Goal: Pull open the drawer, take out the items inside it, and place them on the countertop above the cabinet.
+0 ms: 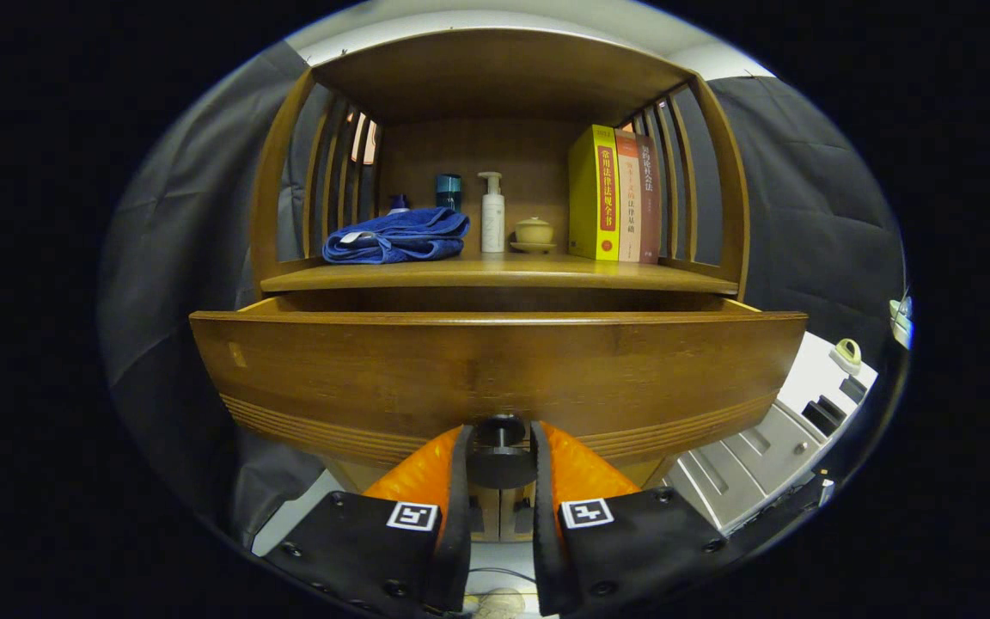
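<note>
We see the gripper (pixel 500 464) clamped on the round dark knob (pixel 500 432) — both fingers pressing it — of the pulled-out brown wooden drawer (pixel 495 365).

**Operator:** Report gripper (pixel 500 447) status.

**Inspector:** Both fingers (pixel 452 481) extend forward, roughly parallel, one on each side of the drawer knob (pixel 500 460). The gap between them is narrow — the knob fills it, and each inner pad edge appears to be in contact with the knob's side.

**Operator:** Orientation?

**Inspector:** Level — the two finger bases sit at equal height, each carrying a square marker on its upper face. The fingers point straight at the drawer front (pixel 495 370), with the tips close to or against the wood. No tilt or roll is apparent.

**Operator:** Grip symmetry?

**Inspector:** Symmetrical; the knob sits centred between the fingers.
</note>
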A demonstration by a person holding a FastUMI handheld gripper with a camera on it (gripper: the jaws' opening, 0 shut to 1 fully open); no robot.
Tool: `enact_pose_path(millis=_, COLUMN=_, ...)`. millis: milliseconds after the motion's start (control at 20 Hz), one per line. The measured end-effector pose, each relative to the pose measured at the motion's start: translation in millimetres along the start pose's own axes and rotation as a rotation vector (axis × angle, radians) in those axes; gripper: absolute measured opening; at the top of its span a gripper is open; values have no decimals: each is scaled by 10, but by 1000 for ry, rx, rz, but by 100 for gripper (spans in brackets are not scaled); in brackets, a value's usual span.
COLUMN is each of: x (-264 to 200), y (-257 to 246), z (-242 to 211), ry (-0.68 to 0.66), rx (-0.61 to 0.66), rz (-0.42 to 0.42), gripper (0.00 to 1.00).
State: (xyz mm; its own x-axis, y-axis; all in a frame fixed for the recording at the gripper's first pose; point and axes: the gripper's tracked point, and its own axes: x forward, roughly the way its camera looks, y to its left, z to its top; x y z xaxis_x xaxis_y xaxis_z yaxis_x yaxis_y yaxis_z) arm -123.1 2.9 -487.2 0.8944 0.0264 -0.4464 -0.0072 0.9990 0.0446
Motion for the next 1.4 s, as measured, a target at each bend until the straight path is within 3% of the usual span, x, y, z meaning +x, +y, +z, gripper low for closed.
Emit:
enact_pose_path(millis=450, x=-438, y=-13, z=-90, ry=7, rx=3, rz=-10, gripper=39)
enact_pose_path(millis=1400, x=-774, y=-27, z=-205, ry=15, rx=35, rz=-22, gripper=39)
